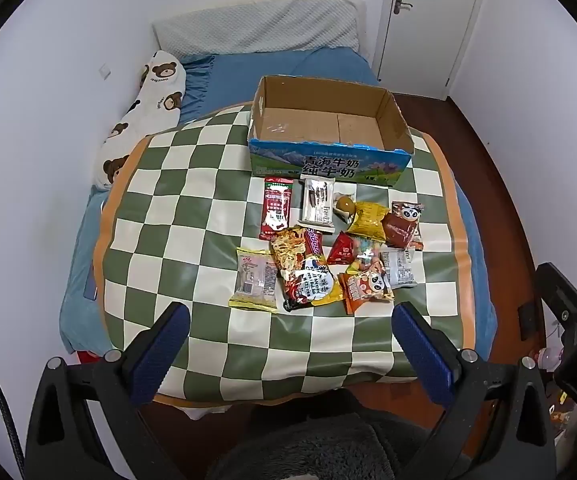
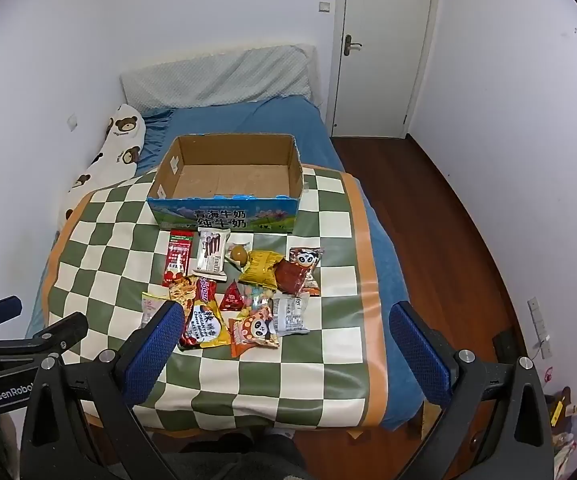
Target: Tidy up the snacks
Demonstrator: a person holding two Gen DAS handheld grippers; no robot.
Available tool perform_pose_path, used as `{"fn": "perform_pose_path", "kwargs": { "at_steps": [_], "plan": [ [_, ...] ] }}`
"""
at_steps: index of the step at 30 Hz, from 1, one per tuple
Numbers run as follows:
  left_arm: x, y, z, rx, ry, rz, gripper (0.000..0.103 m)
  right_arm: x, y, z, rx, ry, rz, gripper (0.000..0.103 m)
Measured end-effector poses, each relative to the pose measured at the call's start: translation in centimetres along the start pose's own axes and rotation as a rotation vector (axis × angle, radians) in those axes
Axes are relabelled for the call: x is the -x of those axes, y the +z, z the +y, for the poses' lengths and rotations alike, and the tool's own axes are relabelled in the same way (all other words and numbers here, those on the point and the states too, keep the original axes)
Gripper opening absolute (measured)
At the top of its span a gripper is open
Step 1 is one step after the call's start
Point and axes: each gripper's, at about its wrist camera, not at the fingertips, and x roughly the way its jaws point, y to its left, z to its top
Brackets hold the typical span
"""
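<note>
1. Snacks (image 1: 324, 252): a loose cluster of crinkled foil and plastic packets, mostly flat and rectangular. It includes a long red packet (image 1: 276, 208), a white wafer packet (image 1: 318, 206), a puffed yellow bag (image 1: 368, 220), a brown panda-print packet (image 1: 402, 224) and a small red triangular pouch (image 1: 340, 249). Several packets overlap.
2. Location of snacks: on the checked cloth, just near of the cardboard box and outside it.
3. Cardboard box (image 1: 396, 120): open-topped, rectangular, plain brown corrugated inside, with torn upper edges. The near wall carries a glossy blue and green print with Chinese characters. No snack lies in it.
4. Checked cloth (image 1: 192, 216): smooth, slightly shiny sheet of green and cream squares with an orange border. It drapes over the near end of the bed.
5. Bed (image 2: 288, 120): blue sheet, a grey dimpled pillow (image 1: 256, 28) at the far end, and a white bear-print bolster (image 1: 148, 112) along the left wall.
6. Room: white walls, a white door (image 2: 384, 48) with a dark lever handle at far right, dark red-brown wooden floor (image 2: 448, 216) on the right.
7. Left hand-held gripper (image 1: 288, 344): black frame, blue textured pads, jaws spread wide and released, holding nothing, poised above the near edge of the cloth.
8. Right hand-held gripper (image 2: 284, 344): same construction, jaws spread wide and released, holding nothing.
</note>
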Motion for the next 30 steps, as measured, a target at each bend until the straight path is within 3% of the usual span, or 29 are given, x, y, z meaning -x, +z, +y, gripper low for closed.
{"fn": "perform_pose_path", "kwargs": {
  "at_steps": [30],
  "plan": [
    [0.58,0.9,0.13,0.001,-0.004,-0.026,0.103,-0.43,-0.01,0.49,-0.008,-0.012,0.013,0.103]
  ]
}}
